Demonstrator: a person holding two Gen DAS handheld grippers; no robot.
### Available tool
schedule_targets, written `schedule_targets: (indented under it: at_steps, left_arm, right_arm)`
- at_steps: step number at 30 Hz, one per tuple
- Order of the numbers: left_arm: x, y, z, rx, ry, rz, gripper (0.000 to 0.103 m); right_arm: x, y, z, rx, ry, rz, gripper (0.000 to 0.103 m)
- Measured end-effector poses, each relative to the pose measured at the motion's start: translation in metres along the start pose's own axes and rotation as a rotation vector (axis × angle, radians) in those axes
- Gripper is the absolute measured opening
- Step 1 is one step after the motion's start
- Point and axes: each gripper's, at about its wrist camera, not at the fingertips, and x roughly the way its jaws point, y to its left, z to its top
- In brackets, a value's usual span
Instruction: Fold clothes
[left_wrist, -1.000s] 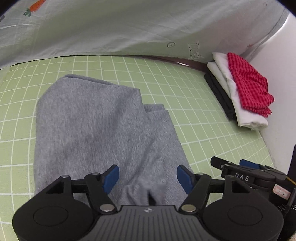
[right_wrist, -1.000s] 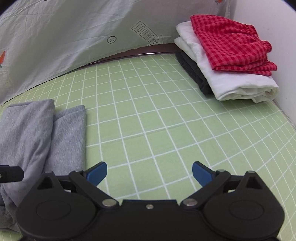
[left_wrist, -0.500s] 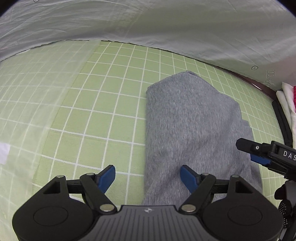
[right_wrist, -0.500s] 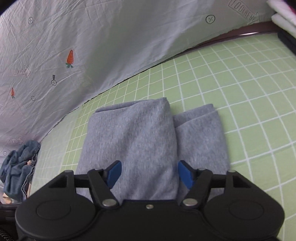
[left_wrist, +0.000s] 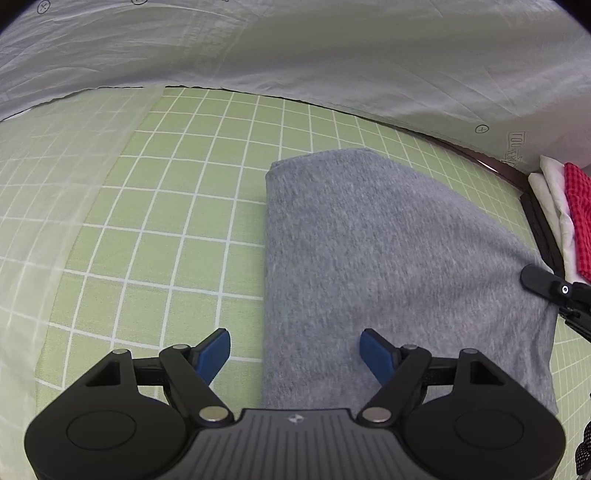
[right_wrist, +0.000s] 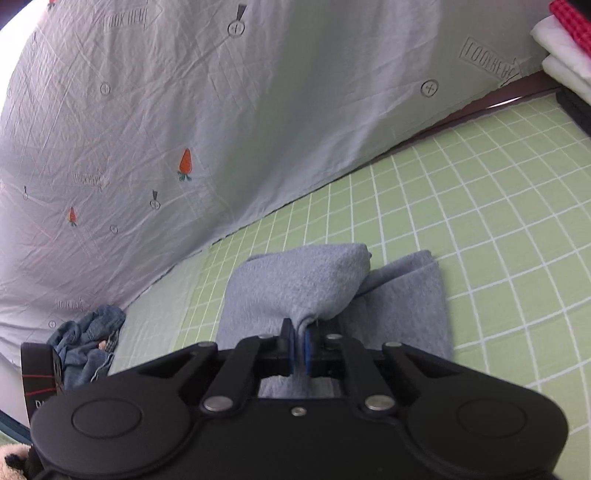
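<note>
Grey garment (left_wrist: 384, 266), centre frame: soft, light, limp; take by its near hem. Right claw (right_wrist: 299, 347) just closed, pinching its fabric. Left claw (left_wrist: 295, 350) wide, empty.

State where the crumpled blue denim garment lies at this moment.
In the right wrist view, the denim garment lies at the lower left, at the foot of the carrot-print sheet, left of the grey garment.

The right tongs (right_wrist: 300, 345) have just closed, pinching the grey garment's (right_wrist: 303, 284) near edge and lifting it.
</note>
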Motion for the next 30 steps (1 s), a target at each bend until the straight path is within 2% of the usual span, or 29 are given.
schedule_targets:
  at_steps: [2, 4, 5, 6, 7, 10, 11, 13, 15, 21, 24, 25, 26, 27, 28, 29, 30]
  left_arm:
    - [0.003, -0.006, -0.002, 0.021, 0.015, -0.005, 0.078]
    - [0.008, -0.011, -0.004, 0.041, 0.035, -0.007, 0.078]
    - [0.011, -0.012, -0.005, 0.045, 0.05, -0.008, 0.078]
    - [0.014, -0.013, -0.006, 0.045, 0.06, -0.008, 0.078]
    - [0.016, -0.013, -0.006, 0.046, 0.069, -0.008, 0.078]
    - [0.02, -0.008, -0.006, 0.029, 0.081, -0.015, 0.081]
    - [0.021, -0.007, -0.006, 0.022, 0.085, -0.02, 0.082]
    - [0.026, -0.005, -0.003, 0.01, 0.093, -0.033, 0.082]
    - [0.03, -0.004, 0.002, 0.01, 0.093, -0.048, 0.085]
    - [0.042, -0.018, 0.014, 0.061, 0.082, -0.072, 0.089]
    - [0.046, -0.022, 0.016, 0.058, 0.067, -0.115, 0.088]
    - [0.046, -0.022, 0.016, 0.054, 0.06, -0.14, 0.085]
    - [0.046, -0.021, 0.016, 0.044, 0.056, -0.165, 0.076]
    - [0.046, -0.018, 0.016, 0.016, 0.062, -0.189, 0.068]
    - [0.046, -0.014, 0.015, -0.019, 0.07, -0.216, 0.048]
    - [0.047, -0.008, 0.013, -0.076, 0.087, -0.252, 0.041]
    - [0.047, -0.003, 0.01, -0.125, 0.098, -0.28, 0.039]
  right_arm:
    - [0.001, -0.016, -0.002, 0.006, 0.037, -0.085, 0.007]
    - [0.01, -0.032, -0.007, 0.008, 0.103, -0.192, 0.026]
    - [0.016, -0.04, -0.014, 0.018, 0.135, -0.262, 0.042]
    - [0.019, -0.048, -0.019, 0.044, 0.146, -0.289, 0.043]
    - [0.019, -0.055, -0.023, 0.085, 0.146, -0.268, 0.044]
    - [0.021, -0.059, -0.027, 0.147, 0.138, -0.198, 0.058]
    - [0.024, -0.058, -0.027, 0.136, 0.143, -0.194, 0.064]
    - [0.032, -0.056, -0.026, 0.115, 0.155, -0.191, 0.066]
    - [0.038, -0.053, -0.024, 0.104, 0.152, -0.173, 0.073]
    - [0.058, -0.042, -0.017, 0.074, 0.151, -0.089, 0.087]
    - [0.068, -0.043, -0.013, 0.12, 0.152, 0.014, 0.088]
    - [0.07, -0.044, -0.013, 0.14, 0.154, 0.053, 0.088]
    - [0.072, -0.046, -0.014, 0.166, 0.155, 0.089, 0.087]
    - [0.075, -0.049, -0.016, 0.202, 0.163, 0.112, 0.081]
    - [0.078, -0.052, -0.018, 0.244, 0.177, 0.124, 0.073]
    - [0.081, -0.054, -0.021, 0.286, 0.19, 0.136, 0.048]
    - [0.082, -0.056, -0.024, 0.322, 0.197, 0.145, 0.036]
